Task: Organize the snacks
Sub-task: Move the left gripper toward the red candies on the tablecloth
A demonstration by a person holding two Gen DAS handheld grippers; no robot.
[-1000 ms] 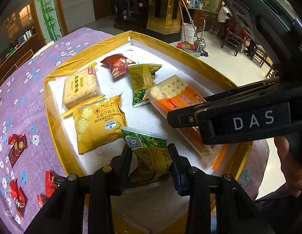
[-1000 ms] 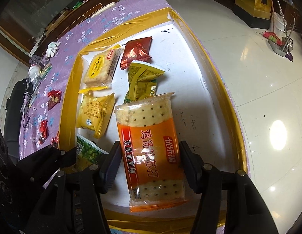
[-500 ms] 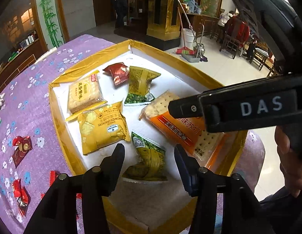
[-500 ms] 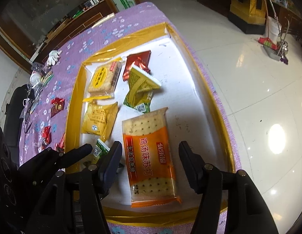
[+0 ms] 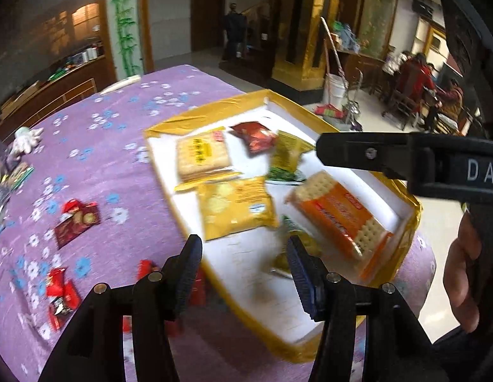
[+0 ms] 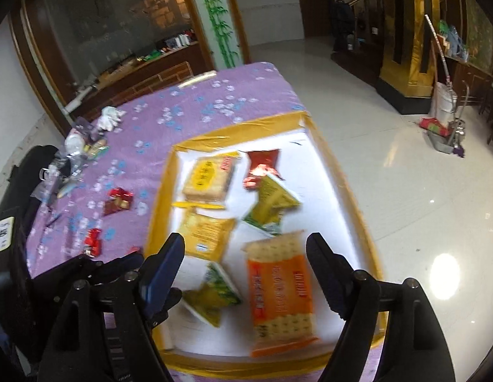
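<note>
Six snack packets lie in the gold-edged tray (image 6: 348, 191) while small red packets (image 5: 76, 219) wait on the purple desk (image 5: 119, 159); the left claw (image 5: 245, 262) and the right claw (image 6: 245, 262) both gape wide, empty.

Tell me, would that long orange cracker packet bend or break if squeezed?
The long orange cracker packet probably stays stiff, since stacked square crackers fill it. They look brittle, so hard squeezing might crack them. Its glossy film may slip.
</note>
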